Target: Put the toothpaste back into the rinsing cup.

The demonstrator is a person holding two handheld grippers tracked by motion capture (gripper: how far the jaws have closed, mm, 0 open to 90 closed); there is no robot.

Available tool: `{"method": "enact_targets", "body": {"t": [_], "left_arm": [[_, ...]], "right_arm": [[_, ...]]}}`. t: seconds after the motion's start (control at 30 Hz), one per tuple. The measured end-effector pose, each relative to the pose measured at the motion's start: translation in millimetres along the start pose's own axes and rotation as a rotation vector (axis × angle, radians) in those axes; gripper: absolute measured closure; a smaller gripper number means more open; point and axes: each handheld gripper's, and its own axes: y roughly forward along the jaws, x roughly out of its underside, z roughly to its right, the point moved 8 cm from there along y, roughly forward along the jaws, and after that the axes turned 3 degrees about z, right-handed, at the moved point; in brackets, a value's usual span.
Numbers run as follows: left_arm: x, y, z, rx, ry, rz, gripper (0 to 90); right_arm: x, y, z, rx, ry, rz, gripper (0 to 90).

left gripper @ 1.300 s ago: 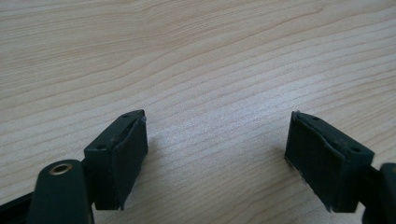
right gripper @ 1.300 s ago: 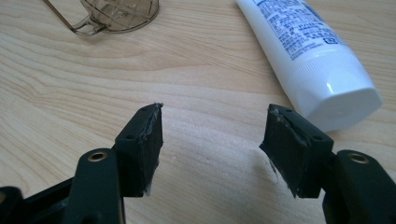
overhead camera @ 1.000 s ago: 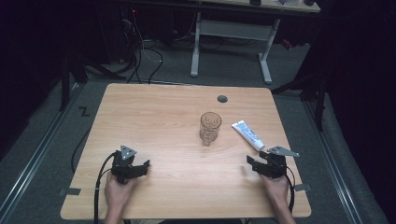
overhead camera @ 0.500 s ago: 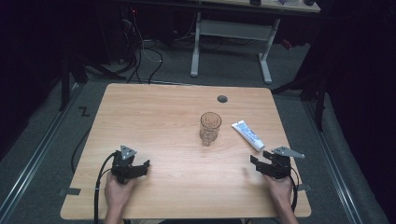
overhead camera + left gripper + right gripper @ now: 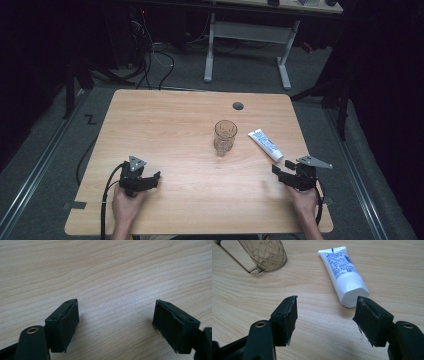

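Right claw (image 5: 325, 322) stands open and empty, jaws spread wide just short of the capped end of the white tube (image 5: 343, 275), which lies flat on the wooden surface (image 5: 175, 125) pointing toward that claw. In the high view the tube (image 5: 265, 144) rests near the surface's right side, with the right claw (image 5: 282, 175) close below it and not touching it.

Just beside the tube, toward the middle of the surface, stands a clear patterned glass (image 5: 225, 137), upright and apparently empty, though its bottom is hard to read through the faceted wall. In the right gripper view the glass (image 5: 265, 256) shows a thin handle on its side.

Left claw (image 5: 115, 322) is likewise open with nothing between its jaws, resting low over bare wood; in the high view the left claw (image 5: 150, 179) sits well apart from both tube and glass.

My reading is that the approach to the tube is the step in hand, with no grasp made yet. The next move calls for easing the right claw forward so the jaws straddle the tube's cap end, then closing gently, since the soft body may squash or slip.
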Motion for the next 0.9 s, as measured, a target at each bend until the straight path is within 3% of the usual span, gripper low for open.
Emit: {"method": "enact_targets", "body": {"t": [0.9], "left_arm": [[0.0,0.0,0.0,0.0,0.001,0.0,21.1]], "right_arm": [[-34.3,0.7,2.9,-0.007,-0.045,0.007,38.7]]}}
